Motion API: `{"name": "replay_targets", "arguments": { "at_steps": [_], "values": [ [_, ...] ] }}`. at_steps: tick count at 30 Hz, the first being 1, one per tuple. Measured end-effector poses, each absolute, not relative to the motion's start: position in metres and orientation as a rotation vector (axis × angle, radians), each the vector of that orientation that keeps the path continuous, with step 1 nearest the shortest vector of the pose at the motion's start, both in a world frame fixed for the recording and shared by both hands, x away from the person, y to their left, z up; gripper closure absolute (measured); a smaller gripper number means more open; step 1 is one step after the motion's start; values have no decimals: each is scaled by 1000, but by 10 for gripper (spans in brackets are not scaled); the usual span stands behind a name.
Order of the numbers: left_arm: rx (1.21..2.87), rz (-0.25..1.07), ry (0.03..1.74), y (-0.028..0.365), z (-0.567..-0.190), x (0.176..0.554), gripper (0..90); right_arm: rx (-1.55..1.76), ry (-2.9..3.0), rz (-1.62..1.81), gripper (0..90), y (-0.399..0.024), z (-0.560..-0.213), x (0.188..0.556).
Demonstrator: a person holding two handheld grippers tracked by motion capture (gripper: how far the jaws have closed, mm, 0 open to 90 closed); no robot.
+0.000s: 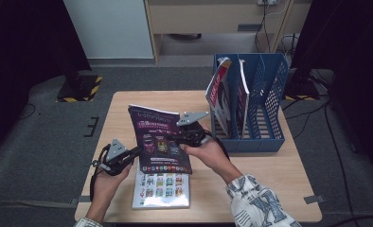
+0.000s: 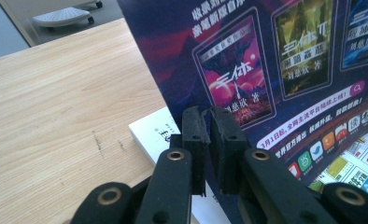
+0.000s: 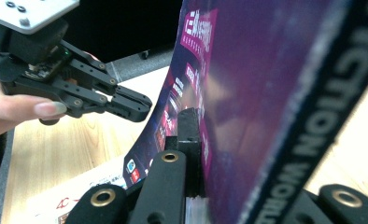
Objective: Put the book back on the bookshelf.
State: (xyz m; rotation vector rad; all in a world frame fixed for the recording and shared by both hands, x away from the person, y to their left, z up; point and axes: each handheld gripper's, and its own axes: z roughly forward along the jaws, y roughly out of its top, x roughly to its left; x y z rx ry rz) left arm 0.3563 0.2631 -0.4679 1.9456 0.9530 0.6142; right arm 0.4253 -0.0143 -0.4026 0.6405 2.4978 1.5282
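Above the desk (image 1: 270, 165), near its middle, a purple magazine (image 1: 160, 139) is held up tilted, cover twd the person, w/ both tongs on it. Left tongs (image 1: 136, 151) are closed on its lower left edge; in the left gripper view the pads (image 2: 194, 135) are pinched tight on the sheet edge (image 2: 266, 70). Right tongs (image 1: 187, 137) are clamped on the opposite edge, by the spine; in the right gripper view one pad (image 3: 189, 140) presses flat on the cover (image 3: 247, 93), the other jaw hidden behind it. Two grips prob. because the mag is thin & floppy: one pinch alone would let it sag or fan open, and the slight curve of the cover in the right gripper view fits that. Held clear of the desk, it's apart from a 2nd magazine (image 1: 162, 189) lying flat underneath, pale cover w/ small picture grid. At the right back of the desk stands a blue file rack (image 1: 270, 118), perforated sides, several upright slots. The left slots already hold two mags upright, a red/white one (image 1: 220, 94) leaning out a bit at the front and another (image 1: 244, 90) beside it; slots further right look empty. Judging by that, the purple mag is likely next for the rack, the flat one after.
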Motion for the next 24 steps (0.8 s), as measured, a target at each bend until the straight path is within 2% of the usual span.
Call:
{"name": "replay_targets", "arguments": {
  "at_steps": [24],
  "values": [
    [1952,627,979,267,-472,356,791,639,2422,1571,844,-20,-374,426]
  ]
}}
